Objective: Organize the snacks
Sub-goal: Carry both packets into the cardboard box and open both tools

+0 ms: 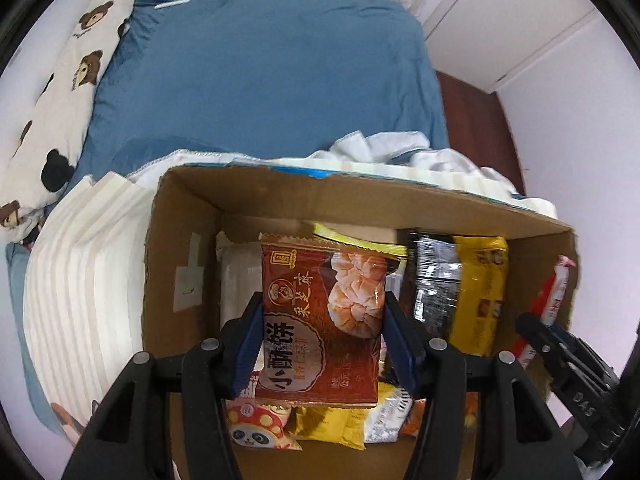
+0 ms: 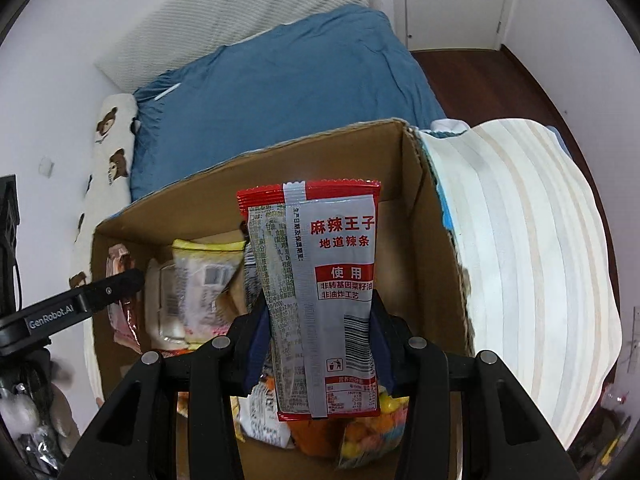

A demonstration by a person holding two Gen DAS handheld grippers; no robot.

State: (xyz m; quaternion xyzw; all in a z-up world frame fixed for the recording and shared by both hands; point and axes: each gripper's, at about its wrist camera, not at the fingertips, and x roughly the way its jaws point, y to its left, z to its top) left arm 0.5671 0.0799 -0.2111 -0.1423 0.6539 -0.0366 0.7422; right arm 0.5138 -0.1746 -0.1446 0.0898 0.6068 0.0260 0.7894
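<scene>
Bedroom surroundings frame the work: an open brown cardboard box [image 1: 188, 216] sits on a bed with a blue quilt [image 1: 260, 80], and both hands hover over it. Directly in the left tongs [image 1: 324, 340], a flat reddish-brown pastry packet with a pastry photo [image 1: 320, 320] is clamped by its two side edges, hanging above the box interior. The right tongs [image 2: 320, 344] likewise grip a red and silver spicy-strip sachet [image 2: 320, 292] across its width, held upright over the same box. Below and beyond both sets of tongs, the box already holds a loose pile: a black and yellow packet [image 1: 460, 284], a yellow-edged pouch [image 1: 356, 240], a panda-printed red packet [image 1: 256, 424], a pale wrapped pack [image 2: 200, 280] and a bright candy bag [image 2: 372, 440]. Judging by that, much of the sorting looks done, with these two packets still to be set down; whether more snacks wait outside cannot be told. Beside the box lies a cream striped folded blanket [image 2: 520, 240], and farther off a bear-print pillow [image 1: 68, 80].
</scene>
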